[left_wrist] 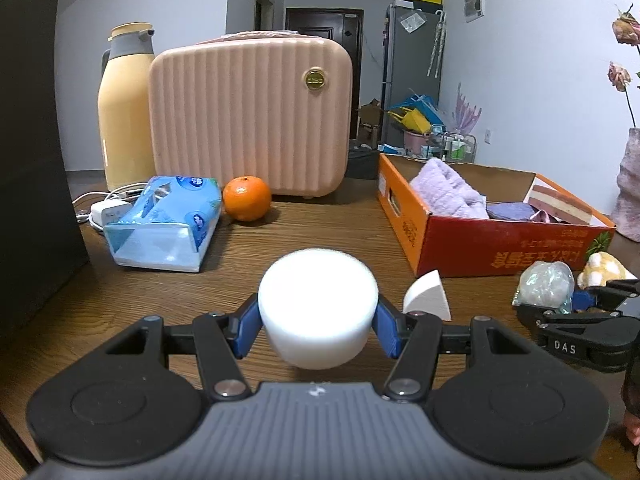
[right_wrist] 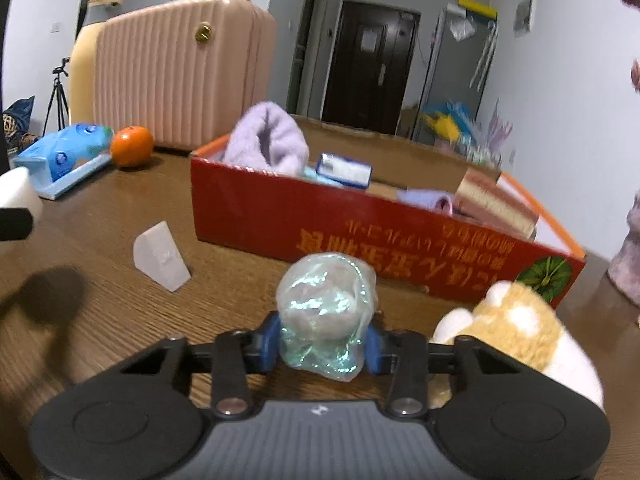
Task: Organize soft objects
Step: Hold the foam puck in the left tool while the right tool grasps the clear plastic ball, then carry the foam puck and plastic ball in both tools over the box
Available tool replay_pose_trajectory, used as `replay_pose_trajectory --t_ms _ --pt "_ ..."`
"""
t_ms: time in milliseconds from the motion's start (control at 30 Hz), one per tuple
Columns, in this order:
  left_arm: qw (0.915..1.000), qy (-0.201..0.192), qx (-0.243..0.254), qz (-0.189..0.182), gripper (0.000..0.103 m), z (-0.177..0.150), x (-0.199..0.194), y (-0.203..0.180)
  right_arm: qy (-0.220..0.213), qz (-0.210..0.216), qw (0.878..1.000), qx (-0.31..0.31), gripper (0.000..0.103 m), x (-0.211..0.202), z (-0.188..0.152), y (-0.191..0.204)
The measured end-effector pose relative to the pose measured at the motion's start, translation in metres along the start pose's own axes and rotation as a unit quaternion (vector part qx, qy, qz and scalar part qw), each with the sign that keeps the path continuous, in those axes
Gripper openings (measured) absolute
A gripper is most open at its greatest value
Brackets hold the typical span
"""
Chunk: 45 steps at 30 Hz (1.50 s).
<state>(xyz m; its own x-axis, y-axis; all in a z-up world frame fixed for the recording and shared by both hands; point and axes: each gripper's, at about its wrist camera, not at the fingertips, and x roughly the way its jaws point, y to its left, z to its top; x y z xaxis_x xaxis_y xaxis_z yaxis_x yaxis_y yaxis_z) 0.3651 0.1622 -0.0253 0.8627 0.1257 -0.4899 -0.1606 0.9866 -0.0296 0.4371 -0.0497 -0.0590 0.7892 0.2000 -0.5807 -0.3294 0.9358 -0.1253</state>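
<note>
- Nearest the left wrist camera, the left gripper (left_wrist: pixel 318 320) pinches a white foam cylinder (left_wrist: pixel 318 308) between its blue pads (left_wrist: pixel 245 326), holding it just above the wooden table (left_wrist: pixel 280 232).
- Nearest the right wrist camera, the right gripper (right_wrist: pixel 322 338) is clamped on a crumpled iridescent plastic ball (right_wrist: pixel 326 312), its blue pads (right_wrist: pixel 270 338) pressed into either side.
- A tan-and-white plush toy (right_wrist: pixel 516 332) sits just to the right of the right gripper, on the table near the box's near right corner.
- A white foam wedge (right_wrist: pixel 162 256) stands on the table between the two grippers, to the left of the box and apart from it.
- The red-and-orange cardboard box (right_wrist: pixel 360 224) lies beyond the right gripper, at the right of the table; inside it are a lilac towel (right_wrist: pixel 268 140) at the far left end, a small blue-and-white packet (right_wrist: pixel 344 170), a folded purple cloth (right_wrist: pixel 424 200) and a layered pink sponge block (right_wrist: pixel 496 204) at the right end.
- At the far left of the table lie a blue tissue pack (left_wrist: pixel 168 220) and, just to its right, an orange (left_wrist: pixel 247 198).
- Behind them stand a pink ribbed case (left_wrist: pixel 248 116) and a yellow thermos jug (left_wrist: pixel 122 108) to its left.
- A white charger with cable (left_wrist: pixel 106 210) rests left of the tissue pack.
</note>
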Motion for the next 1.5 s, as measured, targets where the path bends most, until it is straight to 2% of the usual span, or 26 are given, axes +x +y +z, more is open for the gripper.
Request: replay_pose_trajectory --t_ms 233,467,733,867,1500 --pt "1.0 0.0 0.002 0.001 0.059 0.0 0.0 0.003 -0.017 0.008 1.0 0.008 0.033 -0.007 -0.003 -0.002" --pt "1.0 -0.004 0.003 0.003 0.059 0.0 0.001 0.002 -0.047 0.005 0.999 0.01 0.033 -0.018 -0.001 -0.004" --pt "0.9994 -0.021 0.007 0.026 0.059 0.002 0.0 -0.005 -0.089 0.011 0.996 0.019 0.033 -0.037 0.004 -0.01" --pt "0.9994 -0.023 -0.01 0.023 0.059 0.006 0.0 -0.009 -0.102 0.014 0.994 0.027 0.033 -0.045 0.006 -0.015" --pt "0.9976 -0.062 -0.028 -0.014 0.059 0.037 0.015 -0.09 -0.152 0.009 0.985 0.08 0.033 -0.053 0.026 -0.06"
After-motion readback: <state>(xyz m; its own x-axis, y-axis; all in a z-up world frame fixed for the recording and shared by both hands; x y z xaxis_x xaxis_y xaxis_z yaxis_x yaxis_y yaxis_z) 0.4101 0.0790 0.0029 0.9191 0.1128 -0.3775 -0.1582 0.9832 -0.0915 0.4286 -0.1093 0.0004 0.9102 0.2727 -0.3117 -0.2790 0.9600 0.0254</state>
